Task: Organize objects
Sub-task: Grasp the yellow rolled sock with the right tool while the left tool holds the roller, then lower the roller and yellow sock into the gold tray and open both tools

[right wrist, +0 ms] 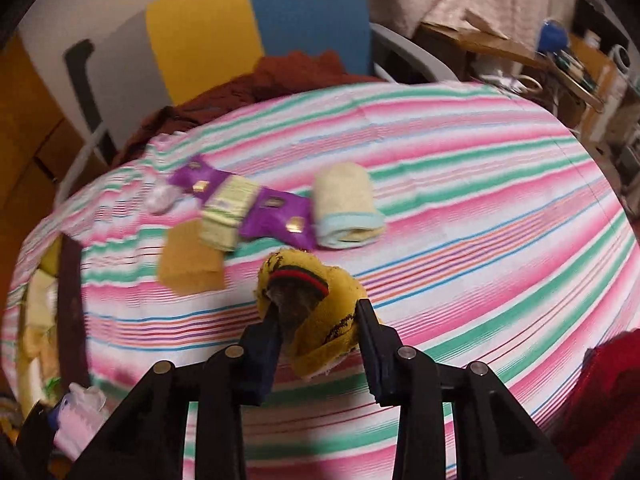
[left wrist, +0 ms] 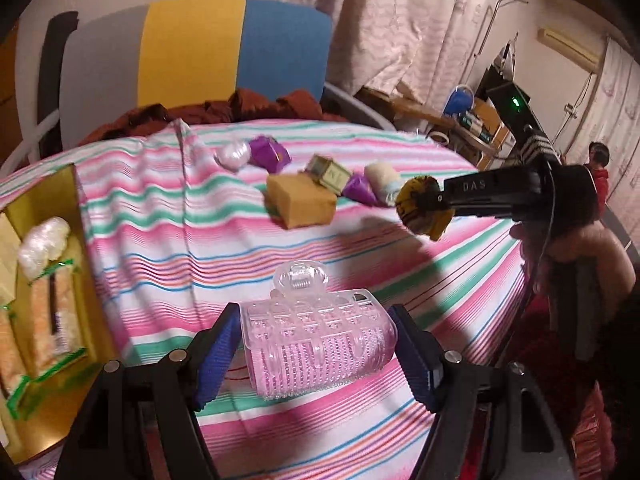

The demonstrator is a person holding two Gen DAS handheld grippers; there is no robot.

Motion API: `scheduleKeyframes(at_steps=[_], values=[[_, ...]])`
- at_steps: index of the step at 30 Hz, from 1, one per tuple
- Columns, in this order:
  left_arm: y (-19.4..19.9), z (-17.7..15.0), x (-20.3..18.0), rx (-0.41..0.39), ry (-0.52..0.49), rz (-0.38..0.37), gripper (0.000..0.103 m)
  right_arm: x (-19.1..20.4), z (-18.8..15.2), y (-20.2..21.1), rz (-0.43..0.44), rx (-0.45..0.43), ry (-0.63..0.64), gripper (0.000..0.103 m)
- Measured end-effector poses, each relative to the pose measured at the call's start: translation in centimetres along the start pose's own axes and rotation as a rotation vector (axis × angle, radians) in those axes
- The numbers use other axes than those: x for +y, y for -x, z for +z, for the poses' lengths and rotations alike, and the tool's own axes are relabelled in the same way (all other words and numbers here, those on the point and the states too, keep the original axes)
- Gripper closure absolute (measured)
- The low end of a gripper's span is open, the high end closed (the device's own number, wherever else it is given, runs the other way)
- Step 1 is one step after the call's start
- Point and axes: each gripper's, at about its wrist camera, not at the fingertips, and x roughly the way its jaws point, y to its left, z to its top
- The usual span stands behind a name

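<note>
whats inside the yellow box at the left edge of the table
In the yellow box: a white plastic-wrapped bundle and orange green-edged packets. Whatever lies beneath them, and the box's cropped left part, cannot be seen.

Room: pale curtains [left wrist: 400, 20] along the far wall; chair [left wrist: 192, 52] with grey, yellow and blue back panels; cluttered side shelf [left wrist: 472, 120]; wall air conditioner [left wrist: 568, 46]; desk under a striped cloth [left wrist: 240, 248].

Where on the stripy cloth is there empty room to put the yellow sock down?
The striped cloth is bare to the right of the rolled towel. More room lies between the sponge and the hair roller. Crowded: the row of purple packets and the box.
</note>
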Motion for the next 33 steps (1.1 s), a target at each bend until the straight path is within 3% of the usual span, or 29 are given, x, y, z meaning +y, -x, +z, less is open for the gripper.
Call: scheduleKeyframes(at_steps=[5,10,16,19,21,24,25,27,30,33], values=[[2.9,0.5,1.8,-0.049,0.044,0.032,0.028,4.4,-0.3,2.3,0.099,-0.042,0.064,0.067],[6.7,0.8,5.7,-0.120,0.126,0.105,0.028,11.5,-0.7,3.5,0.224,-0.063,0.165,0.067],[11.3,0.4,13.1,-0.199,0.254,0.276,0.028,21.3,-1.9,4.0,0.385,-0.040,0.312,0.067],[13.1,-0.4,17.5,-0.201,0.332,0.360,0.028,25.7,-3.0,3.9,0.459,-0.007,0.370,0.067],[13.8,-0.9,19.9,-0.198,0.379,0.393,0.028,28.2,-4.1,3.6,0.529,0.046,0.410,0.058],[14.1,-1.6,23.0,-0.154,0.444,0.439,0.025,30.8,-6.0,3.2,0.566,0.098,0.473,0.036],[14.2,-1.8,23.6,-0.157,0.457,0.455,0.019,31.2,-6.7,3.1,0.573,0.109,0.493,0.032],[14.5,-2.0,24.1,-0.166,0.466,0.478,0.018,31.9,-8.1,3.0,0.571,0.126,0.532,0.030],[14.6,-2.4,24.8,-0.170,0.482,0.496,0.018,32.0,-9.6,3.1,0.520,0.105,0.589,0.020],[14.6,-3.0,24.3,-0.178,0.491,0.505,0.018,31.8,-10.5,3.8,0.471,0.024,0.633,0.011]])
